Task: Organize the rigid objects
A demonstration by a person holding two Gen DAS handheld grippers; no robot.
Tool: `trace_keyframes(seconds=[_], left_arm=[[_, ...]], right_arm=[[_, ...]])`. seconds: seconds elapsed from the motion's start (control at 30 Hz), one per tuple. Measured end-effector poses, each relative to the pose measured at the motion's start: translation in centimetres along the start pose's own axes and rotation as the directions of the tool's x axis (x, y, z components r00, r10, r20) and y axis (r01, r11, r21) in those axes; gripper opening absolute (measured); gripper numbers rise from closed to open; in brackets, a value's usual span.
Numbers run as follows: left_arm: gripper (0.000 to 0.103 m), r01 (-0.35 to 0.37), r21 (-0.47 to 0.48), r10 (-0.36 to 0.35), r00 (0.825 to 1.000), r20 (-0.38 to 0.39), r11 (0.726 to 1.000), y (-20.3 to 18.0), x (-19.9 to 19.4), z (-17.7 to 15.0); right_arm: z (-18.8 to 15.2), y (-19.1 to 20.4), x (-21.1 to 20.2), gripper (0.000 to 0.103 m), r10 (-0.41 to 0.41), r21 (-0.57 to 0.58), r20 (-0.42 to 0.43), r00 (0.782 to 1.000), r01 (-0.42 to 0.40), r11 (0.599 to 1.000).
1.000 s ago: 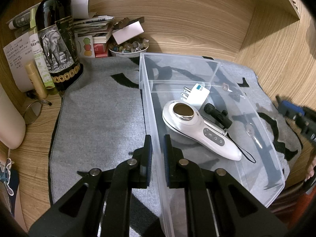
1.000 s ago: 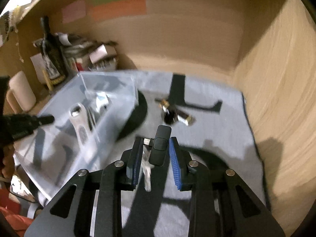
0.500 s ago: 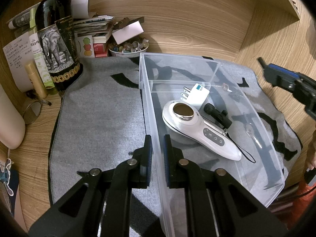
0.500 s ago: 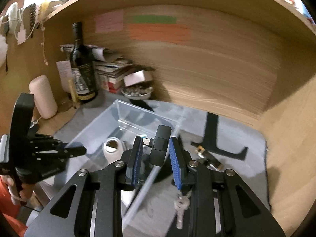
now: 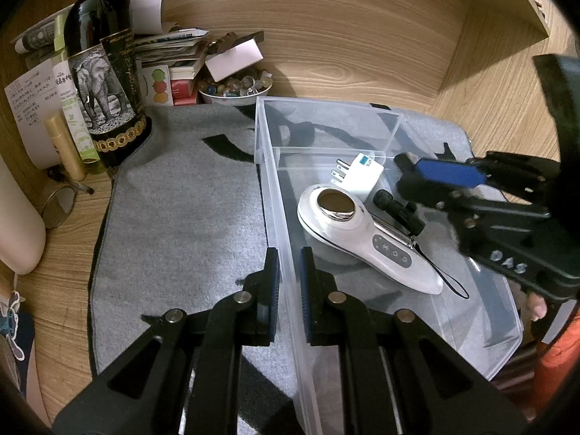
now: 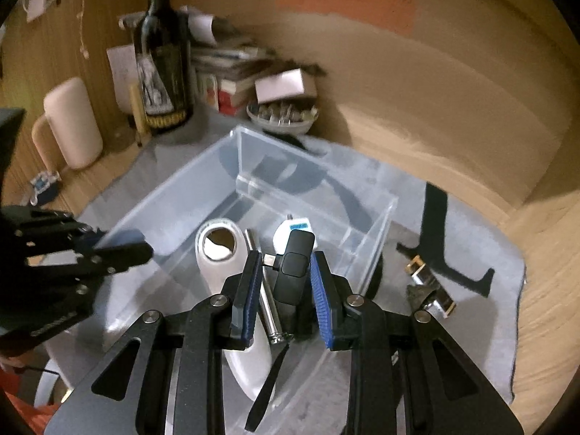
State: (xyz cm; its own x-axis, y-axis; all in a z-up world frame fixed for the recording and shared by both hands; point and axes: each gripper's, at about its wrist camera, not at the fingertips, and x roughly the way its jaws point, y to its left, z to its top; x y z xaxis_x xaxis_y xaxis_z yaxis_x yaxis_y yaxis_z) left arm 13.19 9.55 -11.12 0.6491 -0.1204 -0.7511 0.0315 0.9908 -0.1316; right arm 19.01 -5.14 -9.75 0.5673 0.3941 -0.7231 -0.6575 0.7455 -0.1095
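a small black car key fob sits between the blue pads of the right gripper, a metal tab sticking out of its left side. the jaws look slightly wider than the fob, so it is hard to tell whether they pinch it or have just let go. the gripper hangs over the clear plastic bin, which rests on a grey mat on a wooden desk.

inside the bin lie a white handheld device with a round metal head, a white plug adapter, and a small black stick with a wrist cord. a clear divider crosses the bin behind them.

the left gripper has its jaws narrowed onto the bin's near wall, one finger outside and one inside, steadying it.

outside the bin, on the mat to the right, lies a small gold and black object, too blurred to name, probably the next to collect.

judging from this, the step in hand is dropping the fob into the bin. to do it well, lower it toward a bare patch of floor rather than onto the white device, open the jaws fully, and lift straight up. the left hold should stay firm so the light bin does not slide.

at the back stand a dark wine bottle, stacked papers and a bowl of marbles.
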Motion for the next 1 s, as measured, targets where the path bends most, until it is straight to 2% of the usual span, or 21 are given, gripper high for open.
trace_keyframes(seconds=[0.17,0.4,0.43,0.5,0.57,0.77,0.9,1.0], left_arm=[[0.011,0.000,0.000,0.000,1.000,0.000,1.000,0.0,0.0,0.0],[0.011,0.001,0.001,-0.001,1.000,0.000,1.000,0.0,0.0,0.0],[0.011,0.000,0.001,0.000,1.000,0.000,1.000,0.0,0.0,0.0],[0.011,0.000,0.001,0.000,1.000,0.000,1.000,0.0,0.0,0.0],[0.011,0.001,0.001,-0.001,1.000,0.000,1.000,0.0,0.0,0.0],[0.011,0.001,0.002,-0.001,1.000,0.000,1.000,0.0,0.0,0.0],[0.011,0.001,0.002,-0.001,1.000,0.000,1.000,0.0,0.0,0.0],[0.011,0.001,0.003,-0.001,1.000,0.000,1.000,0.0,0.0,0.0]], right_arm=[[-0.3,0.4,1.3,0.025,0.016,-0.021,-0.054,0.998,-0.017,1.000],[-0.6,0.7,1.4,0.025,0.020,-0.024,-0.062,0.998,-0.021,0.999],[-0.6,0.6,1.4,0.026,0.021,-0.022,-0.065,0.998,-0.022,1.000],[-0.6,0.5,1.2,0.035,0.026,-0.015,-0.064,0.998,-0.027,1.000],[-0.6,0.4,0.8,0.039,0.015,-0.013,-0.048,0.999,-0.016,1.000],[-0.4,0.0,-1.7,0.042,-0.006,-0.006,0.014,1.000,0.006,1.000],[-0.3,-0.6,-3.9,0.052,-0.030,-0.002,0.067,0.997,0.030,1.000],[-0.5,-1.4,-5.6,0.052,-0.058,0.013,0.105,0.993,0.057,0.998]])
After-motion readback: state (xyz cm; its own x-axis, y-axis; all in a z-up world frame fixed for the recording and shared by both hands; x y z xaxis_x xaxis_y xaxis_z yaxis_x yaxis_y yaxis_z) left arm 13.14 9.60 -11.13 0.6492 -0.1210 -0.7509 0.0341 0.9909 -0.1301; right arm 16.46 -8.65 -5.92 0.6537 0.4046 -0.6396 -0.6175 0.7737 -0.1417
